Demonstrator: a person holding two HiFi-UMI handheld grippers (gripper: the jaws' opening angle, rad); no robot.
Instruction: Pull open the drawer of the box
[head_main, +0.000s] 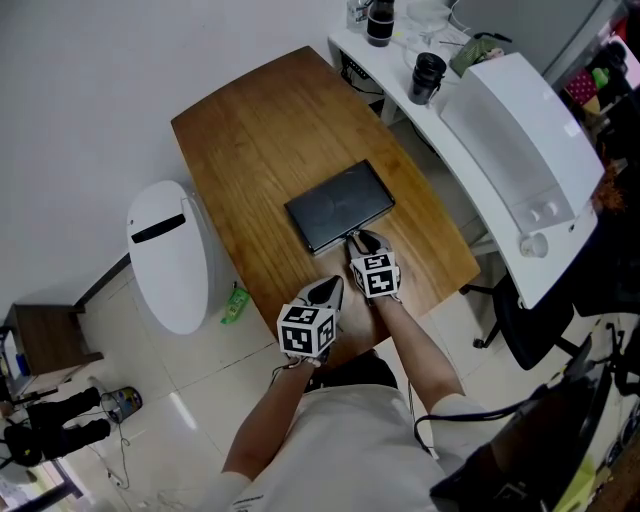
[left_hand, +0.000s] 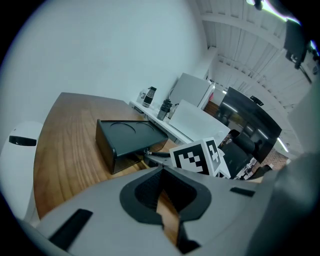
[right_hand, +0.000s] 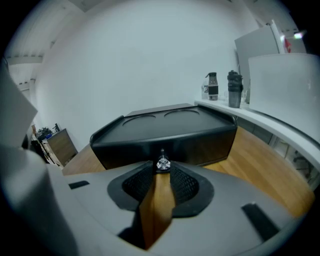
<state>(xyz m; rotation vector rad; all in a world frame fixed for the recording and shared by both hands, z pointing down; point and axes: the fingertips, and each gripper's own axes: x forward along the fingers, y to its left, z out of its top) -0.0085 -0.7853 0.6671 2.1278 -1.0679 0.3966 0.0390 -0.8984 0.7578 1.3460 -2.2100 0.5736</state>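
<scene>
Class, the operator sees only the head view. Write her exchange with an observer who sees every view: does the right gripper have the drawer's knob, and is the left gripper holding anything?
Operator: Has the right gripper got the knob?
Observer: Yes. Its jaws pinch that small clear knob on the front of the black box.
Operator: And the left gripper?
Observer: Its jaws are together, with nothing between them.

Both forearms (head_main: 425, 350) reach forward. The grey two-jaw left gripper (head_main: 333, 287) is closed and empty; the grey two-jaw right gripper (head_main: 358, 240) seemingly pinches a small clear knob (right_hand: 163, 163).
</scene>
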